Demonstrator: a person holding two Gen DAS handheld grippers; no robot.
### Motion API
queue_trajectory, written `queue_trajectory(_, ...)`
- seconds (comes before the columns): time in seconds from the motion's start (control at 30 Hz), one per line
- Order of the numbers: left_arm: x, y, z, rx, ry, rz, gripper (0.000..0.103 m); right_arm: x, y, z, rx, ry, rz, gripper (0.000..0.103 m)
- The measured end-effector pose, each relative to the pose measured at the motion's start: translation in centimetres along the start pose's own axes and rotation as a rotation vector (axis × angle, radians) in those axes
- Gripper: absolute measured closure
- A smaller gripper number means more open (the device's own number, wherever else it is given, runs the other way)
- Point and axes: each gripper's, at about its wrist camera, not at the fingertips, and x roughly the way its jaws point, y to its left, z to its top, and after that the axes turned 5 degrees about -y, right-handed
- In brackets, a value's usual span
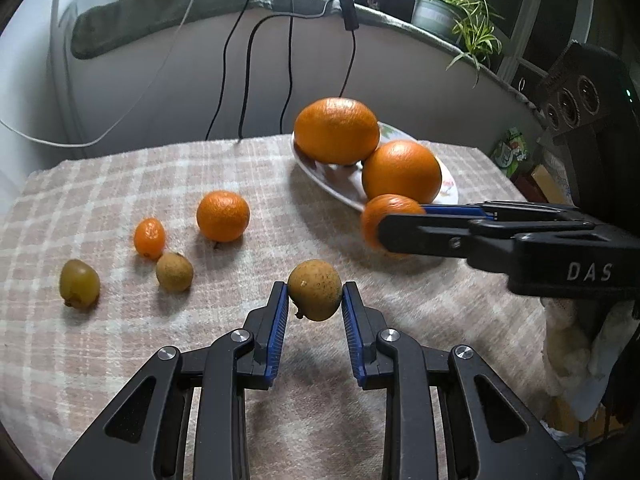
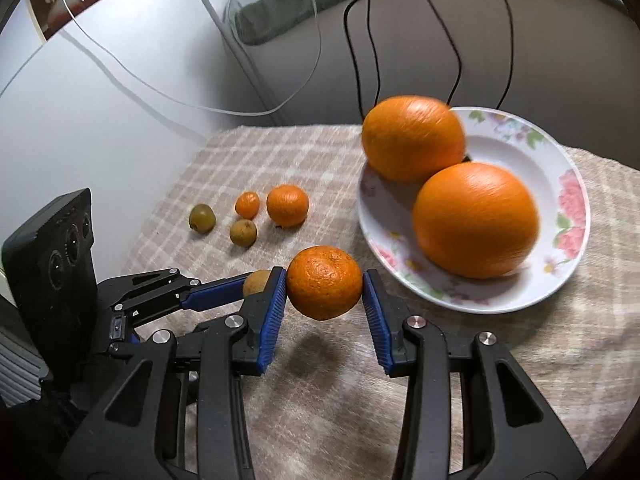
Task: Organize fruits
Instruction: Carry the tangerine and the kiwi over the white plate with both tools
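Sitting between the blue pads of the left gripper is a small brown fruit, which is pinched on both sides and held up off the checked cloth, with its shadow seen below it. The jaws are nearly closed, with only the little fruit between them. A small orange is held in the same way by the right gripper, whose jaws are set a little wider to fit it; this fruit is also lifted clear of the cloth, and a dark shadow is seen under it. The two grippers are held close together, the left one just beside the right one's left finger. A white plate with flowers is set on the cloth to the right, and two big oranges are kept on it, one at the back and one at the front, touching each other. The held small orange is near the plate's front rim but apart from it. Four more fruits are left lying on the cloth farther away: a second small orange, a tiny orange fruit beside it, a round brown fruit just in front of that, and a greenish brown fruit at the far left. Black cables are seen hanging down the wall behind the table.
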Motion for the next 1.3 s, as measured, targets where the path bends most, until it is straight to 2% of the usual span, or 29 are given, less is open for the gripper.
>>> queue_trajectory(0.63, 0.8, -2.2, 3.2, 0.013, -0.053, -0.029, 0.077, -6.0, -4.1, 1.7, 0.009, -0.116, -0.089, 0.062)
queue_trajectory(1.3, 3.5, -2.8, 5.5, 0.009, -0.046, -0.024, 0.077, -5.3, -10.0, 3.5, 0.035, -0.115, -0.184, 0.062)
